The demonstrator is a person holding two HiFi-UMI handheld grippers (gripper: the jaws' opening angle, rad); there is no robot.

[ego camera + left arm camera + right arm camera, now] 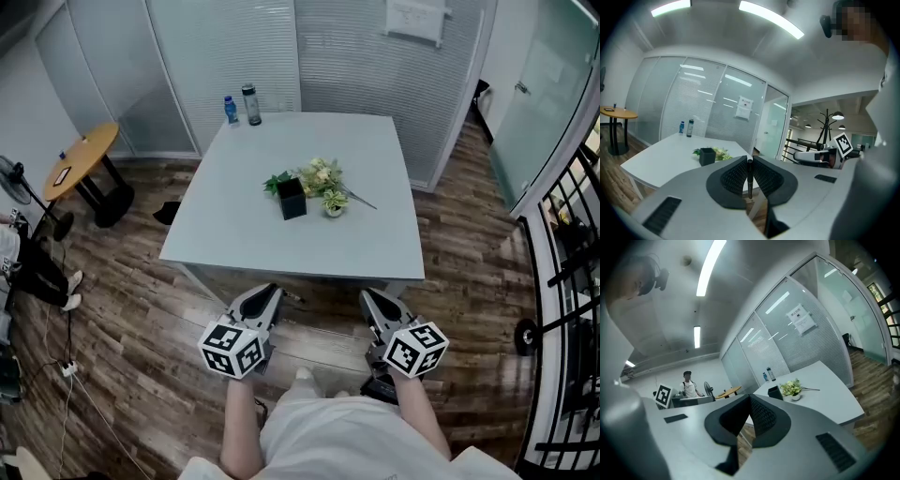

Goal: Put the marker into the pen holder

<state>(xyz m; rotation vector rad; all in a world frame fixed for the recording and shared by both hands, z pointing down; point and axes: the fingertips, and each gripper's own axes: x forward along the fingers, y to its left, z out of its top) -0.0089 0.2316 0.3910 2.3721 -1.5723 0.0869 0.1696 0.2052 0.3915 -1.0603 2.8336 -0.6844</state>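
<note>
A black square pen holder stands near the middle of the pale table, next to a small potted plant. Both grippers hang below the table's near edge, above the wooden floor. My left gripper is shut on a thin dark marker, which stands upright between the ribbed pads. The marker's end pokes out by the jaw tips. The pen holder lies far ahead and to the left of the left gripper. My right gripper is shut with nothing in it, and the pen holder shows beyond it.
Two bottles stand at the table's far edge. A round wooden side table and a fan are at the left, with cables on the floor. Glass partitions lie behind, a black railing at the right. A person stands far off.
</note>
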